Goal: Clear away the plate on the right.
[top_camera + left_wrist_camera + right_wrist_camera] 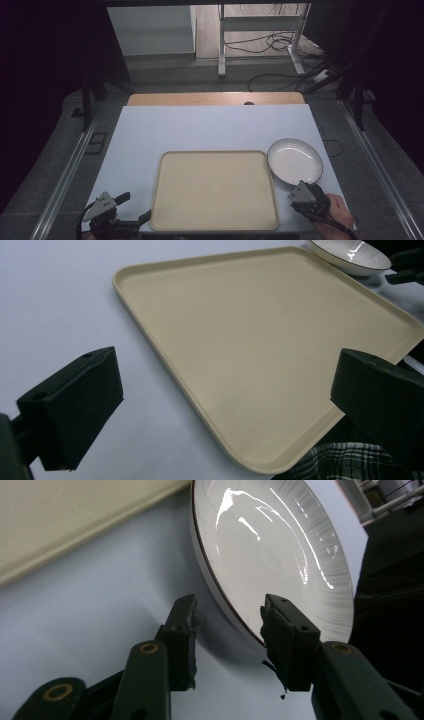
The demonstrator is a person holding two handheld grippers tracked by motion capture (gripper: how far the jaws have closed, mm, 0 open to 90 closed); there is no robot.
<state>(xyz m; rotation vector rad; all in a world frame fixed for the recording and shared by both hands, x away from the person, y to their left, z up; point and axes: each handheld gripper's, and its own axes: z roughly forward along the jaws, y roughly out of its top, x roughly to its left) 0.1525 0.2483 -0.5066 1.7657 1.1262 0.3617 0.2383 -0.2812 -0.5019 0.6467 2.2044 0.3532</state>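
A white ribbed plate lies on the table's right side, just right of a large beige tray. My right gripper sits at the plate's near rim. In the right gripper view its jaws straddle that rim, one over the plate's inside and one by the table. A gap shows beside the outer pad, so it is open. My left gripper rests at the tray's near-left corner, wide open and holding nothing. The tray spreads ahead of its jaws, with the plate far off.
A pale blue-white mat covers the table, with a wooden strip along its far edge. Beyond it stand a metal desk frame and loose cables on the floor. A checked sleeve shows beneath the tray's near corner.
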